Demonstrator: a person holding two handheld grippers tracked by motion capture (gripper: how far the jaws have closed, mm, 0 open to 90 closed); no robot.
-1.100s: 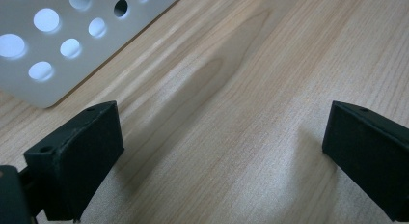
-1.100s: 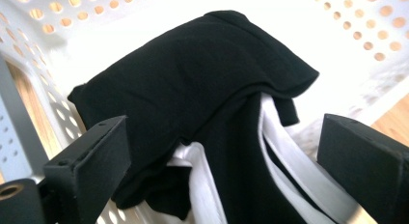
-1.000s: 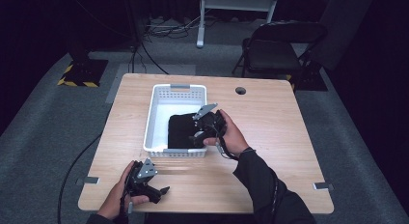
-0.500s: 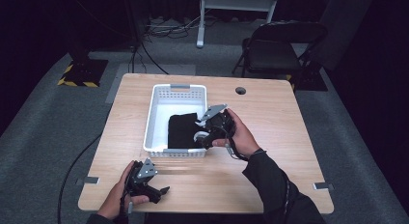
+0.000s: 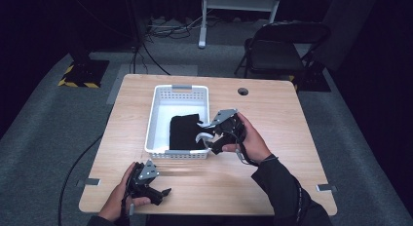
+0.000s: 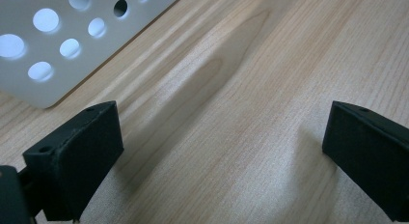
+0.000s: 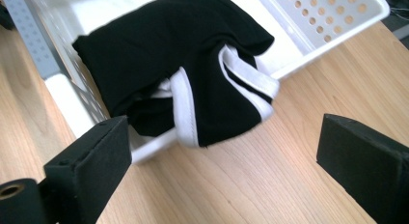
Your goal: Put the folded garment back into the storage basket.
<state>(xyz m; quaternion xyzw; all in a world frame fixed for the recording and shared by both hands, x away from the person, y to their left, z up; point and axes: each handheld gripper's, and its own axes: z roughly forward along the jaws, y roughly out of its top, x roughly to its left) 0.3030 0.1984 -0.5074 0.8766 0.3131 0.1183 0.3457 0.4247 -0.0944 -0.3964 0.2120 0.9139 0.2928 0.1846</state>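
One white perforated basket (image 5: 155, 120) is sitting centre frame in the high view, on the one wooden table (image 5: 282, 114). One black garment with white trim (image 5: 186, 131) is lying inside it, toward the lower half of the basket; part of it is spilling over the basket's right wall, white band (image 7: 185, 108) hanging out over the rim onto the table side in the right gripper view.

Two grippers, one per hand. Right gripper (image 5: 213, 133) is hovering at the basket's right wall, just right of centre frame, jaws pointing left at the draped cloth. In the right gripper view its jaws are standing wide apart at lower left and lower right of the frame, nothing between them; garment (image 7: 178, 64) is sitting just beyond, not gripped.

Left gripper (image 5: 155, 191) is sitting at lower left of the high view, near the table's front edge, below the basket and apart from it. In the left gripper view its jaws are also spread wide, holding nothing, bare wood between them; a corner of the basket wall (image 6: 58, 40) is showing at upper left.

One black chair (image 5: 277, 50) is standing behind the table, upper right. One round grommet hole (image 5: 242, 91) is sitting in the tabletop right of the basket.
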